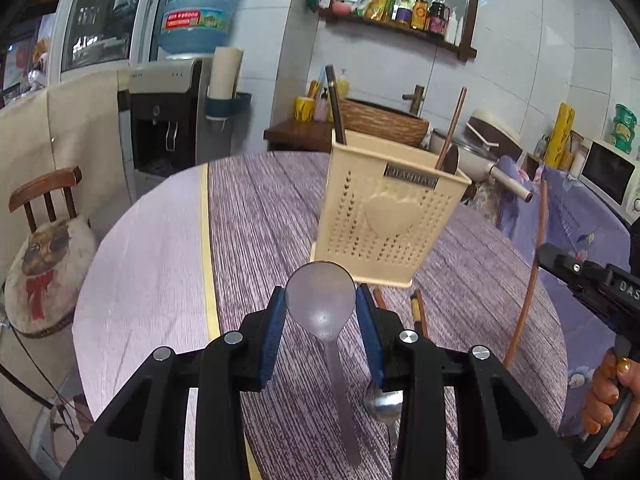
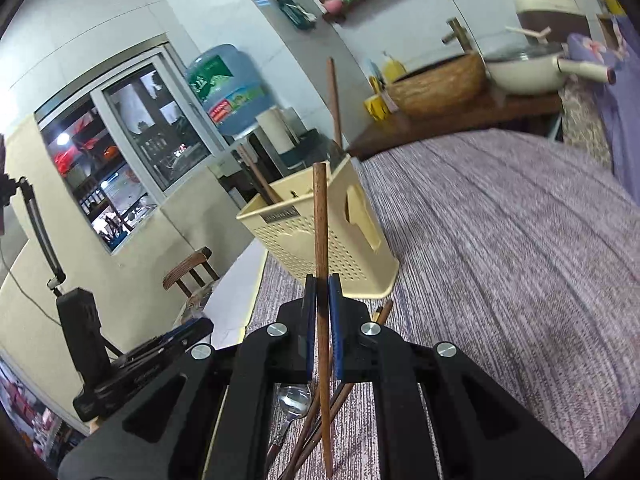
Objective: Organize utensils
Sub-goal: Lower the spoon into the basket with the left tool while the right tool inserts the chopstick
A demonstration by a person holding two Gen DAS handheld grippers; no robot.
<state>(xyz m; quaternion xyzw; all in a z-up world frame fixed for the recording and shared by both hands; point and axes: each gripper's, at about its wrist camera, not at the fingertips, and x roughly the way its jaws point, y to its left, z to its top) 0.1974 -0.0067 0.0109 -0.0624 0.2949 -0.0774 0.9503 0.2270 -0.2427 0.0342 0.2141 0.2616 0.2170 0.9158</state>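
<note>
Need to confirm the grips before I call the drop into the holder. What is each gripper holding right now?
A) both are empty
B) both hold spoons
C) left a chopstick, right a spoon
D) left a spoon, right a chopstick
D: the left gripper clamps the bowl of a spoon between its blue pads, while the right gripper is shut on a single wooden chopstick in front of the cream utensil holder.

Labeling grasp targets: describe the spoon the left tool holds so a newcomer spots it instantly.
Find the cream perforated utensil holder on the purple striped tablecloth. Just in front of it, the left tool clamps a metal spoon by its round bowl, handle trailing back toward the camera. Unlike the smaller spoon lying on the cloth and the brown chopstick in the right tool, it is lifted, matte grey and broad-bowled.
</note>
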